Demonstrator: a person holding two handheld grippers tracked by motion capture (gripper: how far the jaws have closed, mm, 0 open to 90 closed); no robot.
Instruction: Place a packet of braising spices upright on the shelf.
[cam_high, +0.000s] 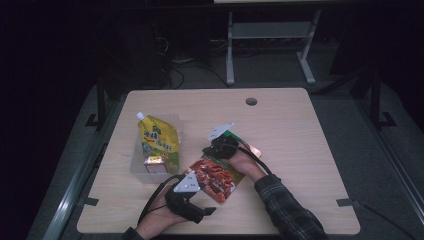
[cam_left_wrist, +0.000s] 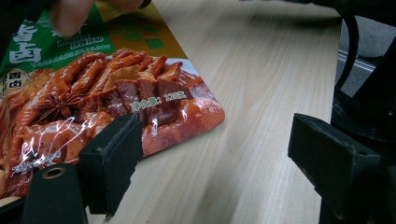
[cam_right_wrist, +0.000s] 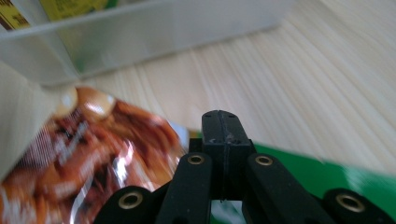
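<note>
A red and green snack packet (cam_high: 217, 177) lies flat on the wooden table (cam_high: 290, 130), printed with braised food. My right gripper (cam_high: 212, 149) sits over the packet's far green end with its jaws shut together. In the right gripper view the closed jaws (cam_right_wrist: 223, 126) stand above the blurred packet (cam_right_wrist: 93, 158), and I cannot tell whether they pinch it. My left gripper (cam_high: 202, 210) is near the front edge, jaws open. In the left gripper view the packet's near corner (cam_left_wrist: 116, 93) lies just beyond its left jaw, and nothing is between the jaws (cam_left_wrist: 219, 154).
A clear plastic container (cam_high: 137, 165) stands left of the packet, holding a yellow spouted pouch (cam_high: 159, 140) and a small box (cam_high: 156, 164). Its wall (cam_right_wrist: 140, 32) is close ahead of the right gripper. A cable hole (cam_high: 251, 101) is near the table's far edge.
</note>
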